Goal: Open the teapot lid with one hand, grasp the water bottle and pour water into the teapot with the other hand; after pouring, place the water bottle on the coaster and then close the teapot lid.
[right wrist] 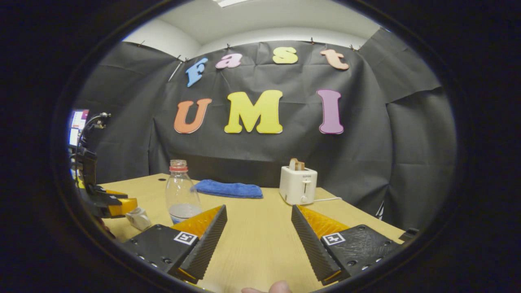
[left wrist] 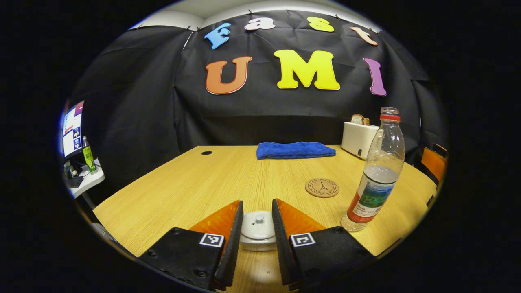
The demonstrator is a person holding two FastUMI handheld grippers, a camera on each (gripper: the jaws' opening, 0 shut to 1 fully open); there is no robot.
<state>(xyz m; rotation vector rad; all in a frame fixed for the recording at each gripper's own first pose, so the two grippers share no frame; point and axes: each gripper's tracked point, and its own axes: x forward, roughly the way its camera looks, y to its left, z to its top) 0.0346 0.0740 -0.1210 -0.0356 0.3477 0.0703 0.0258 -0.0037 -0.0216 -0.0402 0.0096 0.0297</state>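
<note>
- Left gripper [left wrist: 257,228]: fingers apart, one on each side of the white teapot lid [left wrist: 257,231]; contact with the lid cannot be confirmed.
- Right gripper [right wrist: 259,236]: fingers wide apart above the desk [right wrist: 260,244], holding nothing.
- One water bottle [left wrist: 376,171]: upright on the desk, uncapped, partly filled, just right of one round coaster [left wrist: 322,187].
- One folded blue towel [left wrist: 296,149] and one white toaster [left wrist: 358,139] stand at the far edge.
</note>
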